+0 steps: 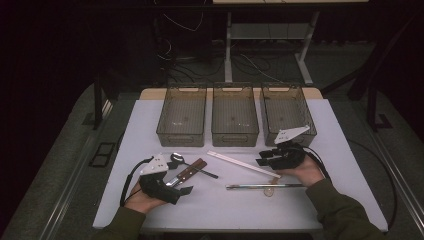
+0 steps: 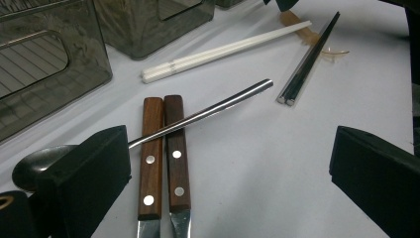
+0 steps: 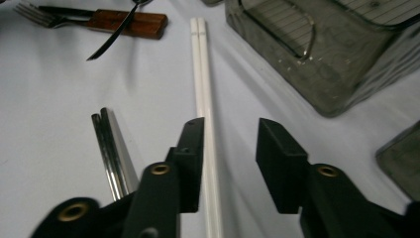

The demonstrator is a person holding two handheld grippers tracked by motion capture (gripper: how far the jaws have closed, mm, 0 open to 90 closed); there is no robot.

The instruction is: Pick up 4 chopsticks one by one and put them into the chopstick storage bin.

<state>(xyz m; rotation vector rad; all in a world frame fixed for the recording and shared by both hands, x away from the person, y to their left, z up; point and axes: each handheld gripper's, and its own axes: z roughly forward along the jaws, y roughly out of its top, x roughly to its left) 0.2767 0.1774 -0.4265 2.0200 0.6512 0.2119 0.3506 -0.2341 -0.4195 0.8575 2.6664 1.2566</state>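
Note:
A pair of white chopsticks [image 1: 243, 164] lies slantwise at mid-table. My right gripper [image 1: 264, 158] hovers low over their right end. In the right gripper view the white chopsticks [image 3: 203, 84] run between the jaws of the right gripper [image 3: 231, 127], close against the left jaw, with a gap to the right jaw. A metal chopstick pair [image 3: 111, 148] lies to the left. My left gripper [image 1: 175, 190] stands wide open at the front left. In the left gripper view, two wood-handled pieces [image 2: 163, 158] and a spoon [image 2: 213, 106] lie ahead of the open left gripper [image 2: 228, 144].
Three smoky see-through bins [image 1: 182, 116] [image 1: 234, 115] [image 1: 287, 112] stand in a row at the back of the white table [image 1: 150, 125]. The metal chopsticks [image 1: 265, 186] lie near the front, with a small tan piece [image 1: 270, 191] beside them.

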